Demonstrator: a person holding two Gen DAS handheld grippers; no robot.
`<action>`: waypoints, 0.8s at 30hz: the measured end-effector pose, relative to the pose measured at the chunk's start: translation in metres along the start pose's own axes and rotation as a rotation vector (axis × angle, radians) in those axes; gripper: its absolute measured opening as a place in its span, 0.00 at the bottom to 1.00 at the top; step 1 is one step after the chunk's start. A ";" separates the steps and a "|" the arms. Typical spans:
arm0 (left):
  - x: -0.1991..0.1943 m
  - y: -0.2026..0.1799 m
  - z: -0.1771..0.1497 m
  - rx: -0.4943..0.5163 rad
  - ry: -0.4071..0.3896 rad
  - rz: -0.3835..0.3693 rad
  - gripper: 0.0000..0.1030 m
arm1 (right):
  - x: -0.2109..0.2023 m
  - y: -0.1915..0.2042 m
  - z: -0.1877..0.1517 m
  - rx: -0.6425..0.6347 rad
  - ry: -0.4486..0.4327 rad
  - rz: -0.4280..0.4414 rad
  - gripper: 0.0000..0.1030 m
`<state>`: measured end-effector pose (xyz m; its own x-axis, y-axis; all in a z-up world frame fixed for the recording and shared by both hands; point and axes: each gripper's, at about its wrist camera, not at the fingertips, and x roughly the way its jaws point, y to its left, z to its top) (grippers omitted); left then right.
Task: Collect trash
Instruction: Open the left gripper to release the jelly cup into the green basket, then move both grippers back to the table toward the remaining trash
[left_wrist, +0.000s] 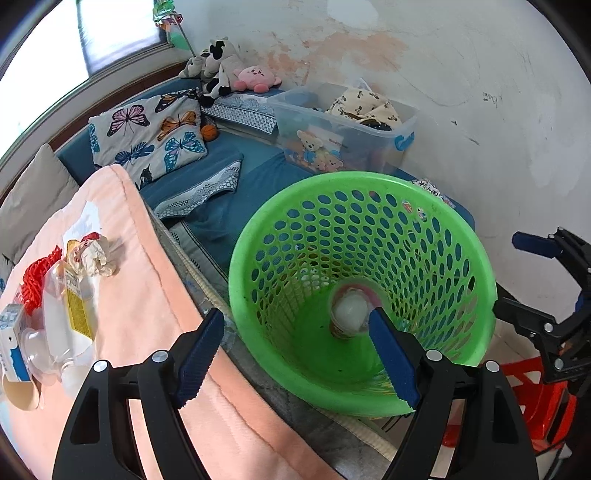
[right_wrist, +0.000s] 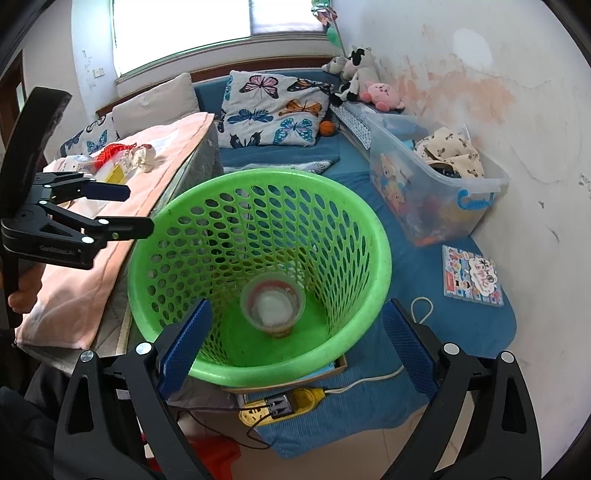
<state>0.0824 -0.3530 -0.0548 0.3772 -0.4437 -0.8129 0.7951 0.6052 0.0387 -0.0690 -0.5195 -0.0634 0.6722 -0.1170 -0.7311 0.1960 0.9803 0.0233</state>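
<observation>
Though seemingly empty, jaws wide.

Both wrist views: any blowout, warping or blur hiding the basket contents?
Left wrist: window blown white, edges bowed, green basket sharp, clear cup inside readable. Right wrist: window also clipped, same fisheye curvature, basket and cup evenly lit, no motion blur.

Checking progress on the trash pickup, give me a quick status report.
Left hand-held gripper open, empty; right hand-held gripper open, empty. Cup in green basket. Bottle, crumpled paper on pink cloth. Nothing in the way.
</observation>
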 end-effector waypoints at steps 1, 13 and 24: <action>-0.001 0.001 0.000 -0.003 -0.003 -0.002 0.75 | 0.001 0.000 0.001 0.001 0.001 0.001 0.90; -0.030 0.033 -0.011 -0.055 -0.049 0.008 0.75 | 0.011 0.011 0.011 -0.010 -0.001 0.039 0.90; -0.055 0.082 -0.040 -0.164 -0.063 0.107 0.75 | 0.022 0.069 0.040 -0.131 -0.011 0.124 0.90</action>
<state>0.1079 -0.2520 -0.0300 0.4886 -0.4085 -0.7709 0.6626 0.7486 0.0233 -0.0123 -0.4605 -0.0506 0.6936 0.0050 -0.7203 0.0167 0.9996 0.0230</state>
